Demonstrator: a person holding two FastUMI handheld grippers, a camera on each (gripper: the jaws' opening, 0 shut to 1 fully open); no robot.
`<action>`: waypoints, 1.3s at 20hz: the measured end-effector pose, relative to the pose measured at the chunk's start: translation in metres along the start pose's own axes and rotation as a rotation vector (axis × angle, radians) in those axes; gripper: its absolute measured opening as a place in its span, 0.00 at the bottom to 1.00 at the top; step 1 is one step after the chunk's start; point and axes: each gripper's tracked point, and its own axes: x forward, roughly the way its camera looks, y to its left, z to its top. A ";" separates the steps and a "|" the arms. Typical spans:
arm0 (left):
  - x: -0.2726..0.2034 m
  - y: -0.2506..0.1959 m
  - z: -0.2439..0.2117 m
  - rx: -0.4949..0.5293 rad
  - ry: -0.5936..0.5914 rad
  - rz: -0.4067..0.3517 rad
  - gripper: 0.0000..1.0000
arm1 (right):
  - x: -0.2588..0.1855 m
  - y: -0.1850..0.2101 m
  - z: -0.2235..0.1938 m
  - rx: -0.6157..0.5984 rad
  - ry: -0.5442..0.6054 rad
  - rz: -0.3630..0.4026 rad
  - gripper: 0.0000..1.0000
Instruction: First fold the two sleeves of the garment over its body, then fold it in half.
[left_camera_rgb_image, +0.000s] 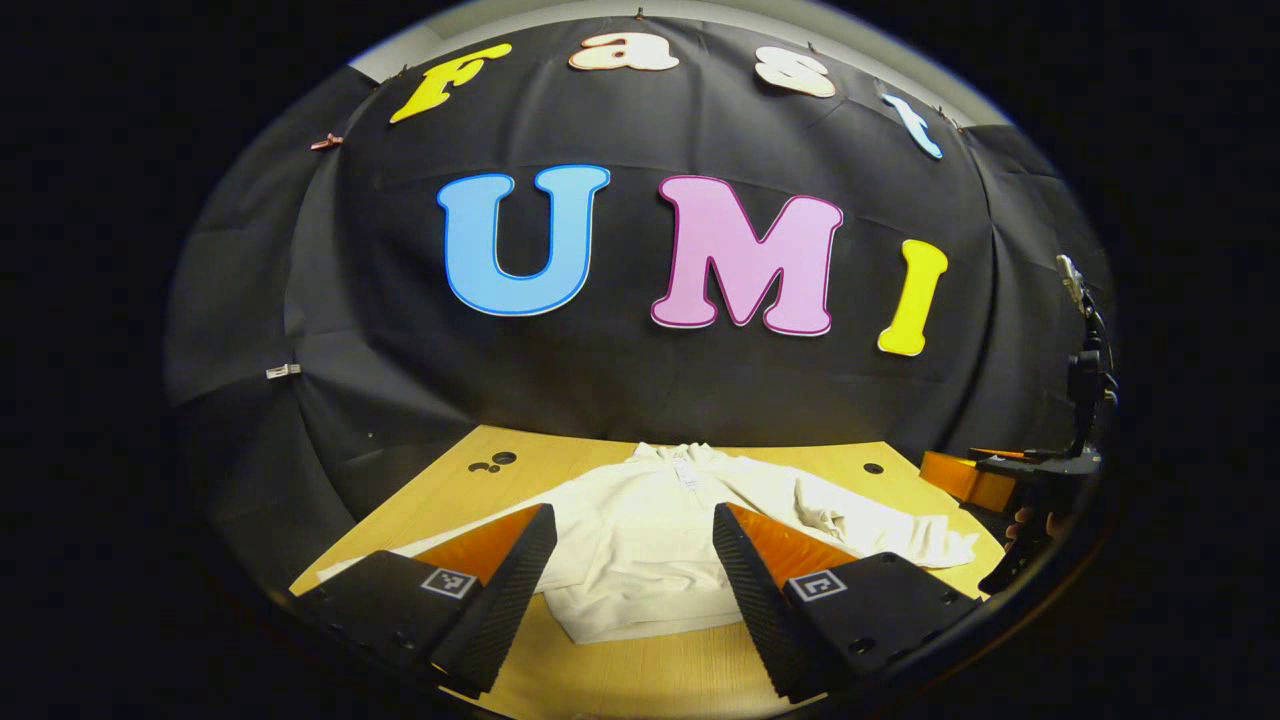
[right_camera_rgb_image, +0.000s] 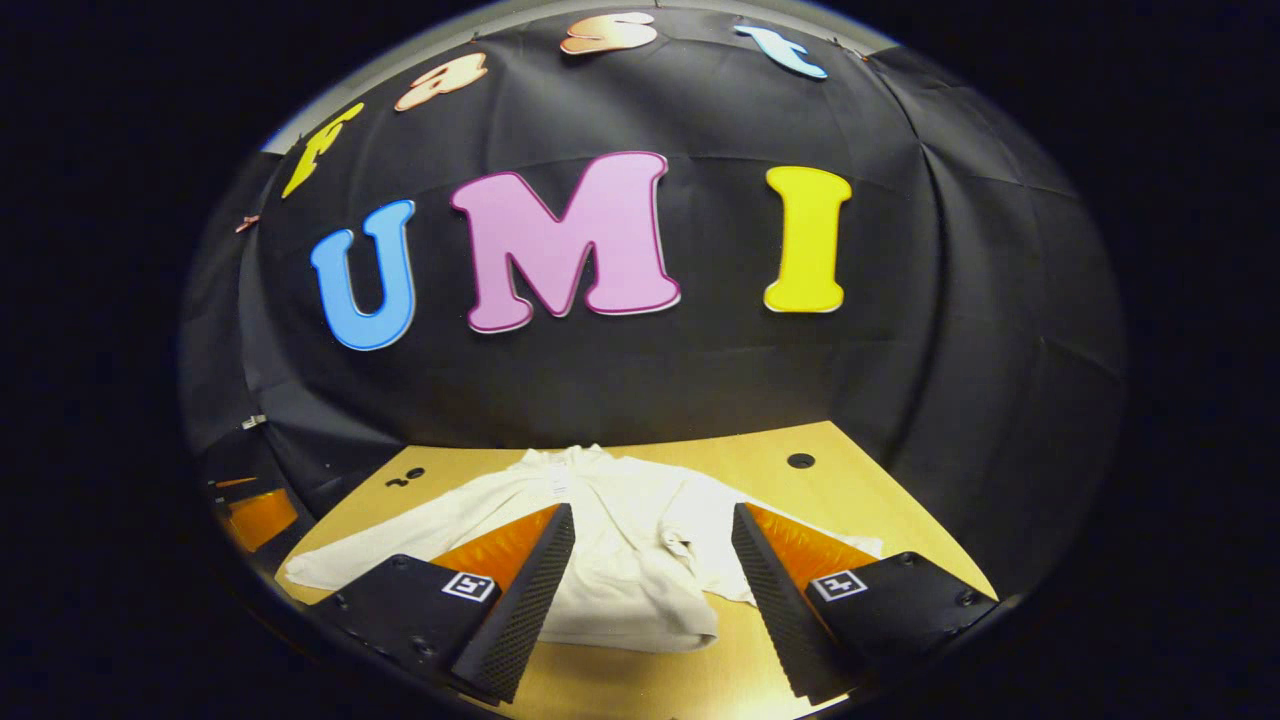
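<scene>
White garment (left_camera_rgb_image: 650, 530) flat on wooden table (left_camera_rgb_image: 640, 680), both sleeves spread out; left sleeve end hidden behind left gripper (left_camera_rgb_image: 634, 575) finger. Left gripper and right gripper (right_camera_rgb_image: 650, 585) both gape wide above it, holding nothing. Other gripper (left_camera_rgb_image: 1040, 480) cut off at table's right edge.

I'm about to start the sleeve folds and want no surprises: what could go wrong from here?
1. The right sleeve lies bunched and wrinkled, so a pinch there may catch several layers and fold crooked.
2. The left sleeve stretches out toward the table edge; a missed grab could push it off.
3. Both the left hand-held gripper and the right hand-held gripper hang open above the garment, so closing too deep may drag the body fabric along.
</scene>
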 end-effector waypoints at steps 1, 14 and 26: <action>0.001 -0.001 -0.001 -0.005 0.005 0.002 0.97 | 0.005 -0.016 -0.004 0.008 0.011 -0.029 0.97; 0.002 -0.033 -0.029 0.000 0.073 0.018 0.98 | 0.026 -0.192 -0.097 0.111 0.293 -0.299 0.99; 0.002 -0.066 -0.054 0.075 0.153 -0.014 0.98 | 0.034 -0.272 -0.192 0.272 0.536 -0.429 0.99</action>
